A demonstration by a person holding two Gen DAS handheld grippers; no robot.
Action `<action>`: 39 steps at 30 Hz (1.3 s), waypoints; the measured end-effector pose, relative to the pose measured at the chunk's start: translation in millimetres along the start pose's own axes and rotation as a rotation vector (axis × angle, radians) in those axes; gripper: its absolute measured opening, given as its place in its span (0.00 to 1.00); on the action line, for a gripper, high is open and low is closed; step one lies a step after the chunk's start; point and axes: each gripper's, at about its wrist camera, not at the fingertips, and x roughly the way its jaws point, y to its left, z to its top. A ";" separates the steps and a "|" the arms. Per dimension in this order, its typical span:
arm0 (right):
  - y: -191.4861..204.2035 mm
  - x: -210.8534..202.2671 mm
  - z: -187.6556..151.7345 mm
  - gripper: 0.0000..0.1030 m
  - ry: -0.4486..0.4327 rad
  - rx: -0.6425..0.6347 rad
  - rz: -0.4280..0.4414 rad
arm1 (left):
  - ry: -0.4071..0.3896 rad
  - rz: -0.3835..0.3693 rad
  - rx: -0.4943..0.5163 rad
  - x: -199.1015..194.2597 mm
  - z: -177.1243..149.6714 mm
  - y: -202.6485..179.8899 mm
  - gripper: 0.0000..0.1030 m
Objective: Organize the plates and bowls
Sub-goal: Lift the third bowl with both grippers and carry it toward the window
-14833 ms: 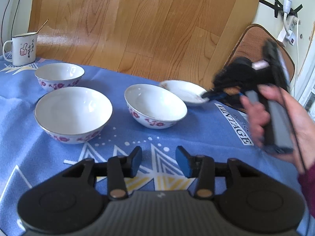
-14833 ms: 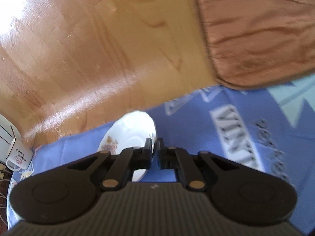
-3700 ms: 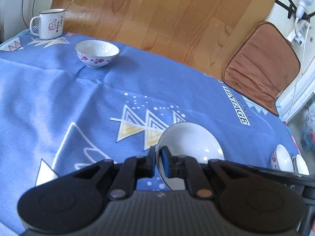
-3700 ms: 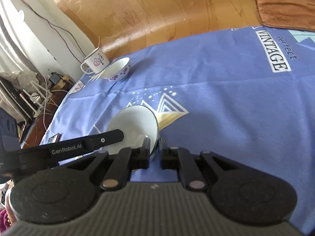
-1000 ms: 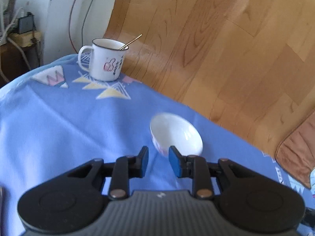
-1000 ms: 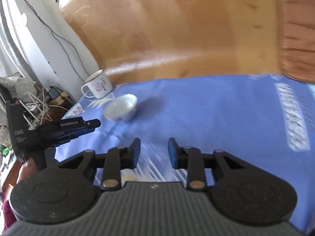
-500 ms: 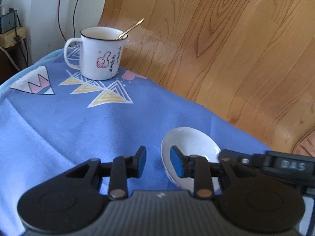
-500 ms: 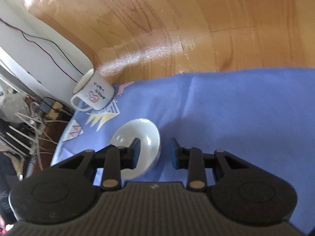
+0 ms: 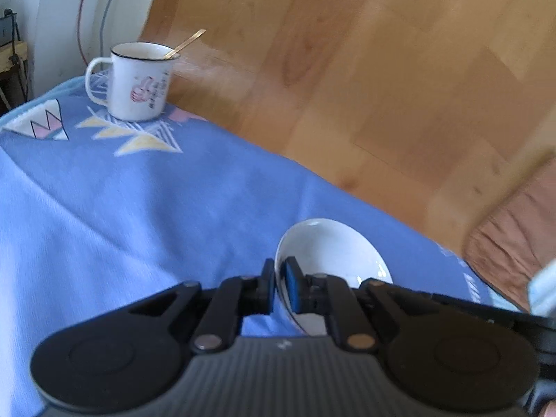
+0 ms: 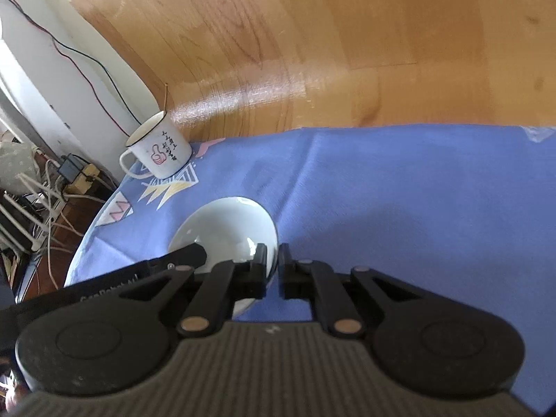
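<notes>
A white mug stands at the blue cloth's far left corner. The small white bowl sits near the far edge, the left gripper pinching its left rim, the right gripper pinching its right rim.

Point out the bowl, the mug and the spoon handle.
bowl [image 9: 333, 250]: left wrist view, white inside.
mug [image 9: 140, 85]: left wrist view, side wall by the print.
spoon handle [image 9: 186, 43]: left wrist view, shaft above the rim.
</notes>
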 end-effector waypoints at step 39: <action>-58.4 -147.1 -144.2 0.33 -0.178 0.057 -0.074 | 0.135 -0.143 0.216 -54.8 -133.8 -87.4 0.36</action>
